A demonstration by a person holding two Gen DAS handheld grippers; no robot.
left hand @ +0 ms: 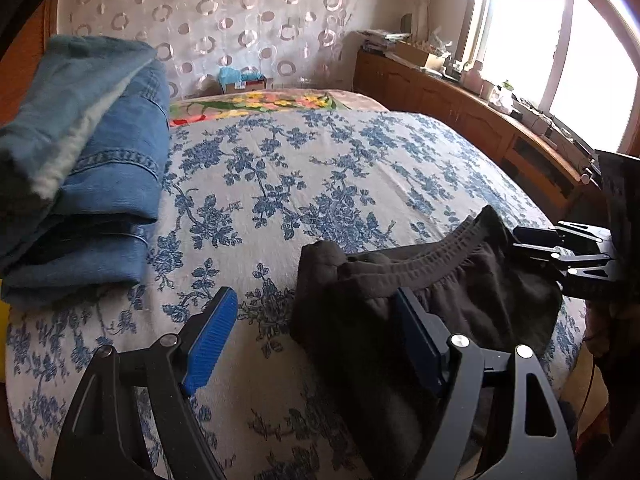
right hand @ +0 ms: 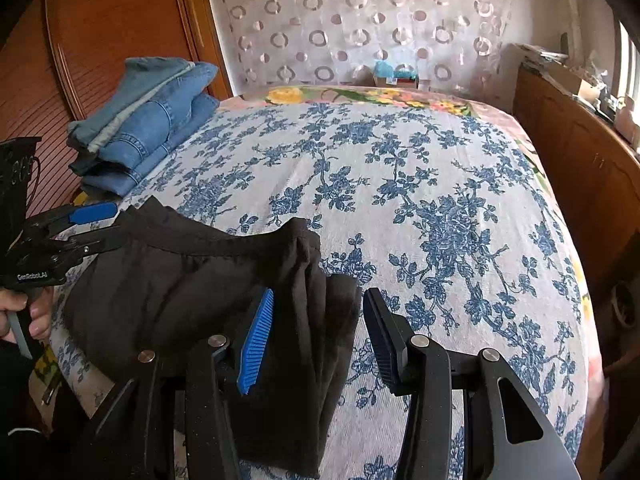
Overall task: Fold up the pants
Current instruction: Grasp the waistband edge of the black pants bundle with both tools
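Pants [right hand: 192, 280]: plain black, ribbed waistband. Bedspread [left hand: 320, 184]: off-white with blue floral vine print. Blanket under it [left hand: 256, 103]: yellow, orange, green flowers. Folded jeans stack [left hand: 100, 184]: mid and light blue denim. Curtain [right hand: 360, 20]: white sheer, pinkish ring pattern. Gripper pads [right hand: 256, 340]: blue, ridged; frames black. Cabinet [left hand: 460, 108]: brown wood.

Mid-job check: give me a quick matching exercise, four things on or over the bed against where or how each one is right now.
Things:
1. black pants
2. jeans stack
3. left gripper
4. right gripper

States:
A. open, straddling the pants' right edge
B. folded pile at the bed's far left
C. bunched near the bed's front edge, waistband up
D. open, one finger on the pants, the other over bare bedspread

Pairs: 1-C, 2-B, 3-D, 4-A
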